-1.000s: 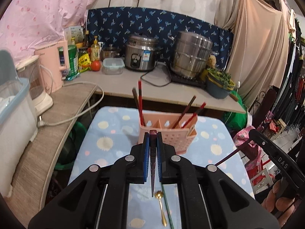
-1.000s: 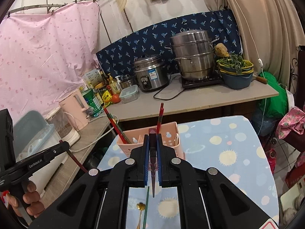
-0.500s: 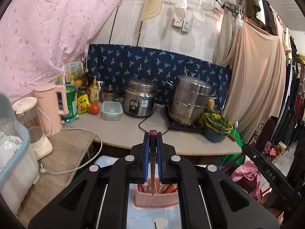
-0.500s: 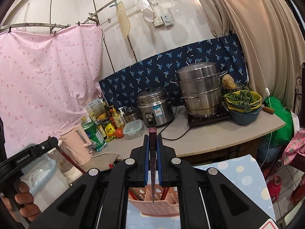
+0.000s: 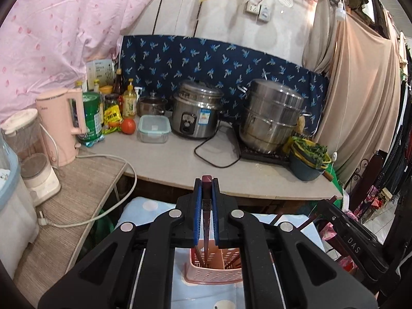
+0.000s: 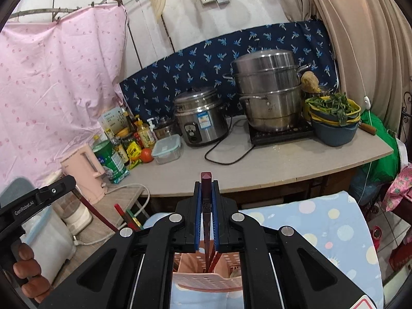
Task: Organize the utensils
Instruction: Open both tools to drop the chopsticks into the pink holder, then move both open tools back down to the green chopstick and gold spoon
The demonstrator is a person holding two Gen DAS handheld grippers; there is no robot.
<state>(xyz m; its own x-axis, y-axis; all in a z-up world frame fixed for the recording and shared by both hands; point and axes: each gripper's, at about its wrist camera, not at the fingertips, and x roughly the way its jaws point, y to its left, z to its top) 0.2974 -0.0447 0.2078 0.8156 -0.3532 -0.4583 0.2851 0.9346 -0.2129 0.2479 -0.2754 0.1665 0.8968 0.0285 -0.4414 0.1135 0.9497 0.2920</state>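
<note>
Left gripper (image 5: 206,188): its blue-padded jaws are pressing together on a dark red chopstick (image 5: 206,228), holding it upright, tip pointing down into the basket below.
Right gripper (image 6: 206,186): its jaws are clamping a second dark maroon chopstick (image 6: 206,231) the same way, lower end dipping toward the basket.
Utensil basket: a pink perforated plastic basket with compartments (image 5: 213,274) is standing on the table right under both grippers; it is also showing in the right wrist view (image 6: 206,282), already holding red chopsticks (image 6: 215,258).
Table: a pale blue cloth with pastel dots (image 6: 329,221) is covering it.
Person: fingers of the left hand (image 6: 27,274) are wrapping the left gripper's handle.
Background: a grey counter (image 5: 180,162) is carrying a steel rice cooker (image 5: 197,113), a stacked steel steamer pot (image 5: 271,116) and a pink kettle (image 5: 63,126).
</note>
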